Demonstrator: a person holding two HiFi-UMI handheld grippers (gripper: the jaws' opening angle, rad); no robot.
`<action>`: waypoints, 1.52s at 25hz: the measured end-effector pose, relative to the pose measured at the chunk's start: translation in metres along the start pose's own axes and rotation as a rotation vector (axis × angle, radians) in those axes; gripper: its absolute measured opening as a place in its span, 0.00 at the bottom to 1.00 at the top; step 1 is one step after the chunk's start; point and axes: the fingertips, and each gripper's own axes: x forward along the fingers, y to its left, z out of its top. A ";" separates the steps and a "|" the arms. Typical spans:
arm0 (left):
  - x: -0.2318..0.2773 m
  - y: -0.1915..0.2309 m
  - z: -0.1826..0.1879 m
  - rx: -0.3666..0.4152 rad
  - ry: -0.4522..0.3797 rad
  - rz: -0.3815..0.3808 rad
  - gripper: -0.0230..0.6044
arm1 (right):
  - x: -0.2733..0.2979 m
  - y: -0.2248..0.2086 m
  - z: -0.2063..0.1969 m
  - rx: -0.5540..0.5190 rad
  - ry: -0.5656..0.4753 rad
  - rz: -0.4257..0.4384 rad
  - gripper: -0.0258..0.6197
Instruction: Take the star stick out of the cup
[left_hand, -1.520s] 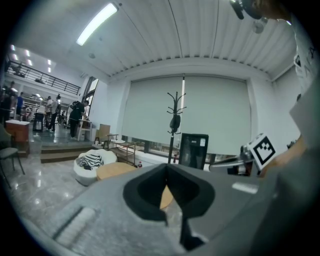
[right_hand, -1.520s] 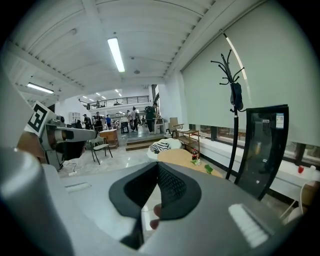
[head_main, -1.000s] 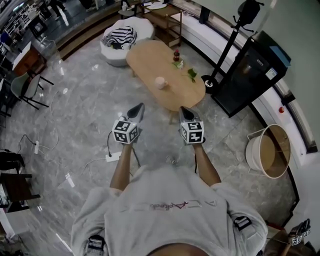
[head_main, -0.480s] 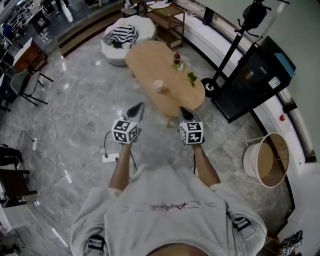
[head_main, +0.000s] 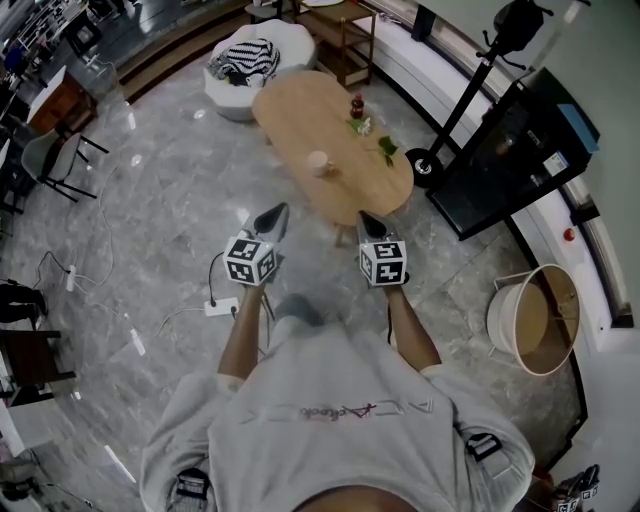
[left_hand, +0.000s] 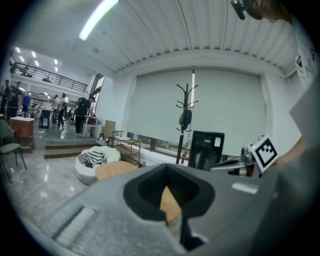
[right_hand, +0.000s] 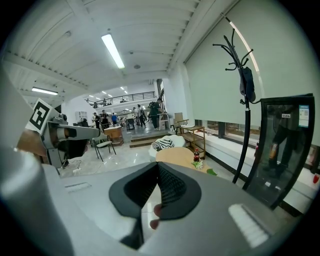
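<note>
A pale cup (head_main: 320, 162) stands on the oval wooden table (head_main: 300, 110), well ahead of both grippers. It is too small in the head view to make out a star stick in it. My left gripper (head_main: 272, 216) and my right gripper (head_main: 371, 224) are held side by side over the floor short of the table, both shut and holding nothing. In the left gripper view the left gripper (left_hand: 167, 194) points at the table (left_hand: 112, 170). The right gripper (right_hand: 156, 189) faces the table (right_hand: 175, 156) as well.
A red bottle (head_main: 357, 106) and green leaves (head_main: 385, 150) lie on the table's far side. A white pouf with striped cloth (head_main: 258, 55) stands beyond it. Right of it are a coat stand (head_main: 432, 165), a black cabinet (head_main: 510, 150) and a round basket (head_main: 535, 320). A power strip (head_main: 222, 306) lies on the floor.
The view has shifted slightly forward toward the table, and a foot now shows below the grippers. Both grippers stay shut in the same pose.
</note>
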 end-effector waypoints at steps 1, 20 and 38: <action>0.003 0.000 -0.001 -0.001 0.002 0.000 0.04 | 0.002 -0.001 -0.001 -0.001 0.003 0.002 0.04; 0.067 0.080 0.009 -0.009 -0.009 -0.006 0.04 | 0.096 -0.019 0.042 -0.034 -0.014 -0.009 0.04; 0.257 0.277 0.072 -0.049 0.021 -0.058 0.04 | 0.343 -0.084 0.148 -0.023 0.024 -0.041 0.04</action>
